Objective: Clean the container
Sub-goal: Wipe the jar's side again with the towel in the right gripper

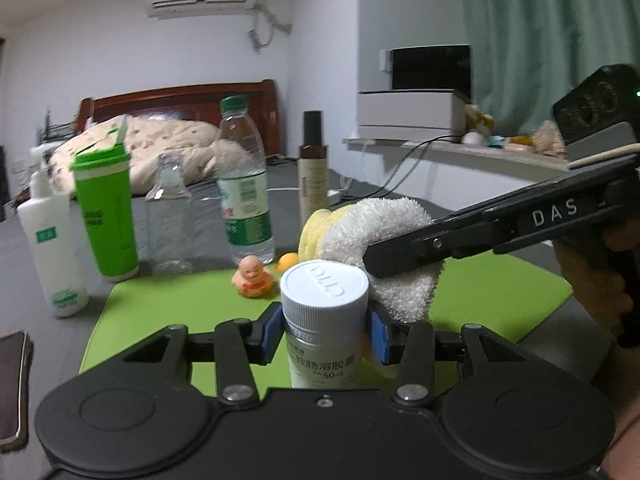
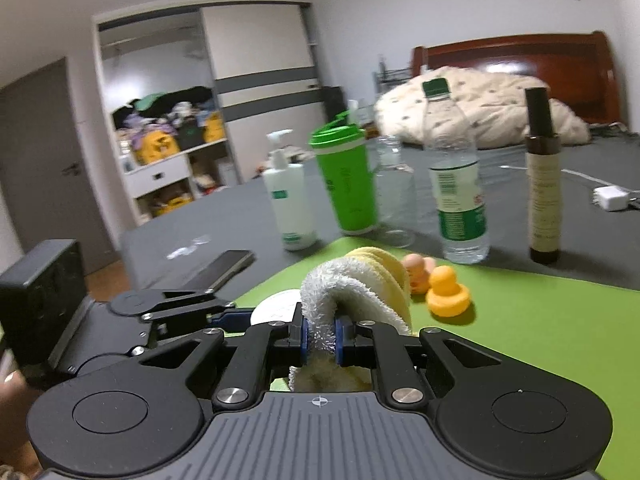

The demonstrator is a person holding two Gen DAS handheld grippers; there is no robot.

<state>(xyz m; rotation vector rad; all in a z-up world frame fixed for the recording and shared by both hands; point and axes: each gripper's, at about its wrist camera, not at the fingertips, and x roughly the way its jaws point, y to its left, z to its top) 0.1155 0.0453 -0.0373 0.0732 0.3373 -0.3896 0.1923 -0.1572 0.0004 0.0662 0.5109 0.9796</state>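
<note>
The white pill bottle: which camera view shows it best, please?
The left wrist view shows the white pill bottle best: its ribbed cap and printed label are plain, clamped in the left gripper, with the towel against its side. The right wrist view shows only a sliver of its cap behind the towel.

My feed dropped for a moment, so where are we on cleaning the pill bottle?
Done: left gripper is shut on the white pill bottle, upright above the green mat; right gripper is shut on the cloth. In hand: the cloth is pressed against the bottle's cap side. Left: wiping the body and putting it down. How clean it is cannot be told.
</note>
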